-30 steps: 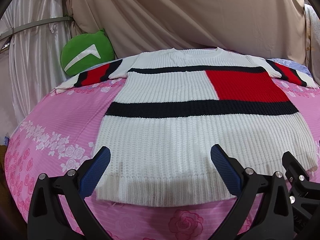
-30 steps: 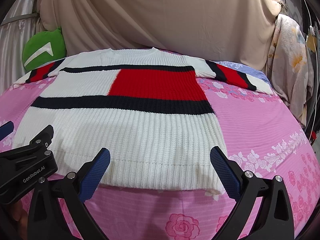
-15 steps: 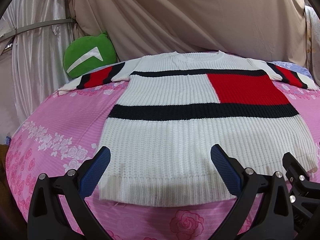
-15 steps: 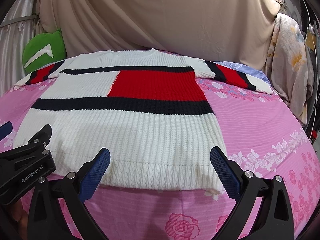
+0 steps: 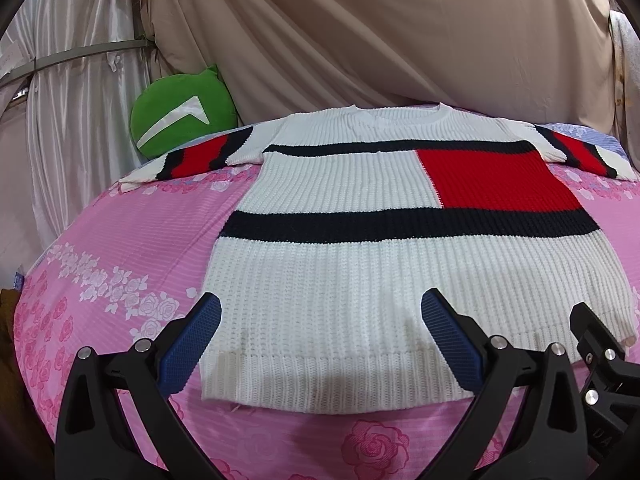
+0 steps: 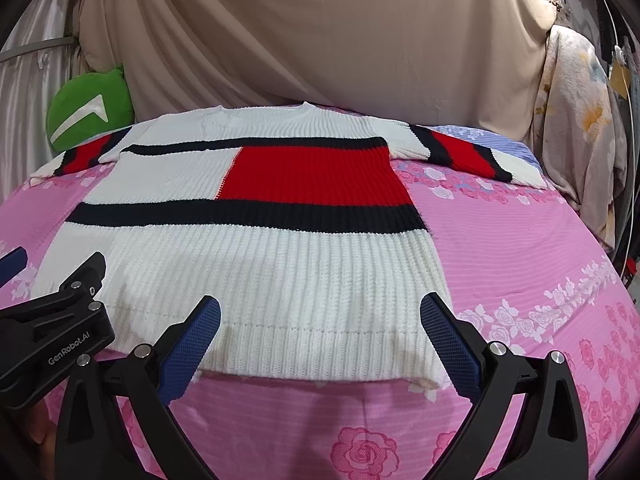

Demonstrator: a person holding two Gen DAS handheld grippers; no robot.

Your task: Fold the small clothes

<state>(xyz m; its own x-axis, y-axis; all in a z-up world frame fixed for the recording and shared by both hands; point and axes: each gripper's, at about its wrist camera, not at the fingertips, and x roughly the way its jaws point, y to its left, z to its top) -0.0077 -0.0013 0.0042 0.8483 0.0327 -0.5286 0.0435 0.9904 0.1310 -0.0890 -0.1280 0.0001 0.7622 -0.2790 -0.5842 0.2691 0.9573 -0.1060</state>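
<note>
A white knit sweater (image 5: 360, 280) with black bands and a red block lies flat on the pink bed, sleeves spread out; it also shows in the right wrist view (image 6: 260, 276). My left gripper (image 5: 320, 344) is open and empty, hovering over the hem's left part. My right gripper (image 6: 320, 344) is open and empty, hovering over the hem's right part. The left gripper's body (image 6: 52, 332) shows at the right wrist view's left edge, and the right gripper's body (image 5: 600, 360) at the left wrist view's right edge.
The pink floral bedsheet (image 5: 120, 248) surrounds the sweater. A green cushion (image 5: 180, 120) sits at the back left. Beige drapes (image 5: 360, 32) hang behind. A floral cloth (image 6: 580, 128) hangs at the right, beside the bed's edge.
The left wrist view has tilted slightly, so the sweater sits a little lower and farther in it. The right view is almost unchanged. Both grippers stay open.
</note>
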